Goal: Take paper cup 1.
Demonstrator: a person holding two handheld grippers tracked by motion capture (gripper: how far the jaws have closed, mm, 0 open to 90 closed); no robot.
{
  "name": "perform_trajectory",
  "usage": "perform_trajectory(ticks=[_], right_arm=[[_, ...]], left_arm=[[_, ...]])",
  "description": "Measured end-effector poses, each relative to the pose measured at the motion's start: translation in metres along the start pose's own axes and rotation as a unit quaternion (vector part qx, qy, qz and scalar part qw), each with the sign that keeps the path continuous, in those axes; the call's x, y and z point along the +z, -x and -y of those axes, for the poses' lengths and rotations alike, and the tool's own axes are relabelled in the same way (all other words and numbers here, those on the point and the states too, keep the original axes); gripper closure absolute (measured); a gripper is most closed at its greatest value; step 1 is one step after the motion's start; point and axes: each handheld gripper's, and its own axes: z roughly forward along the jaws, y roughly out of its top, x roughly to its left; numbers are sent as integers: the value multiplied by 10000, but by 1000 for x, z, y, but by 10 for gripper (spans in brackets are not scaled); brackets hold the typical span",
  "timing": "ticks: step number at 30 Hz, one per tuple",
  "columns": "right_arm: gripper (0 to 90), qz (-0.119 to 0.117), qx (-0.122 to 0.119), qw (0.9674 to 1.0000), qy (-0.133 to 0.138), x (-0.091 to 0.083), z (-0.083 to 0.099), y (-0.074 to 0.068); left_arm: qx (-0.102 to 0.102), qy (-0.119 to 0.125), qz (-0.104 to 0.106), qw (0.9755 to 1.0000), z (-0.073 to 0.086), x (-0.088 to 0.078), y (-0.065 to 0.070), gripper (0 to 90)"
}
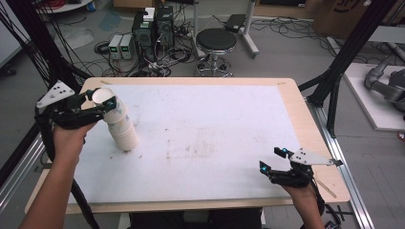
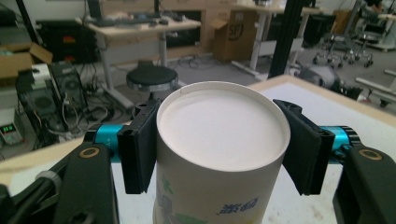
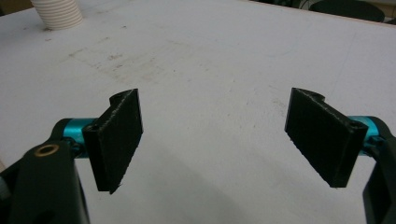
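Paper cups (image 1: 120, 125), a whole nested stack of them, stand on the white table (image 1: 205, 138) near its far-left corner, bottoms up and leaning a bit toward the left edge. The left gripper (image 1: 101, 99) is clamped on the topmost cup (image 2: 219, 154) of that stack: in the left gripper view both black pads (image 2: 140, 144) press flat against the cup's sides just under its upturned base (you can see some green and blue print on the wall lower down). From the high view the left hand (image 1: 69, 136) comes in from the table's left side, with the grey three-cornered plate (image 1: 54, 93) sitting on top of the gripper. Over on the other side, the right gripper (image 1: 272, 160) hangs just above the table near the front-right corner, well apart from the stack. Its jaws stand wide apart with nothing between them, and in the right gripper view there's bare, slightly scuffed tabletop between them, with the ribbed bottom of the stack (image 3: 57, 13) poking in at the top left. Behind the table there's a black stool (image 1: 216, 40) and a tangle of cables on the floor.
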Motion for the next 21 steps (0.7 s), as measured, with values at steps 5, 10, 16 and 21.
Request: perform_trajectory(ticks=[5, 10, 16, 21], right_arm=[[196, -1, 14, 10000, 3, 0, -1, 0], [197, -32, 3, 10000, -12, 3, -1, -2], [197, -87, -68, 9999, -8, 7, -4, -6], [196, -179, -83, 9998, -61, 9, -4, -7]], left_arm=[[70, 425, 43, 9991, -19, -13, 6, 359], [20, 772, 296, 9966, -27, -18, 18, 361], [-93, 772, 840, 9934, -18, -10, 38, 361], [-109, 709, 1239, 9897, 8, 5, 54, 361]])
